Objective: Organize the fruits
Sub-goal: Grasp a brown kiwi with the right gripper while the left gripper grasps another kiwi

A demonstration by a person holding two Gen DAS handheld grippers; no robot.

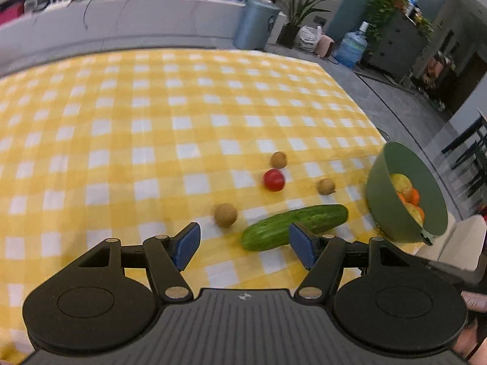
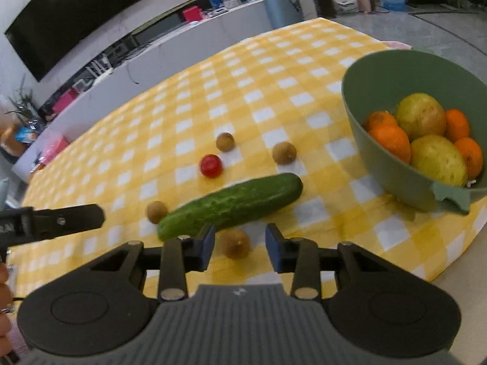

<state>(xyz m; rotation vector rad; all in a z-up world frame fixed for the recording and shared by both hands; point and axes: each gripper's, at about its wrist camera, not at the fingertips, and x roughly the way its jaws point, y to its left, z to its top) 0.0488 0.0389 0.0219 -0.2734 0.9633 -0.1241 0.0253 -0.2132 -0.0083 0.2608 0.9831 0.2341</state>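
Yellow-and-white checked cloth (image 1: 152,121) covers the worktop; grey counter and potted plants behind.

Left wrist view: left gripper (image 1: 245,245) hovers low over the cloth, jaws spread wide, nothing between them. Cucumber (image 1: 295,226) lies just ahead, its near end crossing behind the right finger. One small brown fruit (image 1: 225,214) sits just beyond the left finger; tomato (image 1: 274,179) and two more brown fruits farther off. Green bowl (image 1: 377,194) at far right, holding pears and oranges.

Right wrist view: right gripper (image 2: 240,245) pitched down toward the cloth, jaws released. A brown fruit (image 2: 235,244) rests on the cloth between the fingers, not pinched. Cucumber (image 2: 231,205) lies just beyond it, slanted. Bowl (image 2: 392,176) to the right, near the worktop edge. Left gripper's finger (image 2: 71,217) enters from the left.
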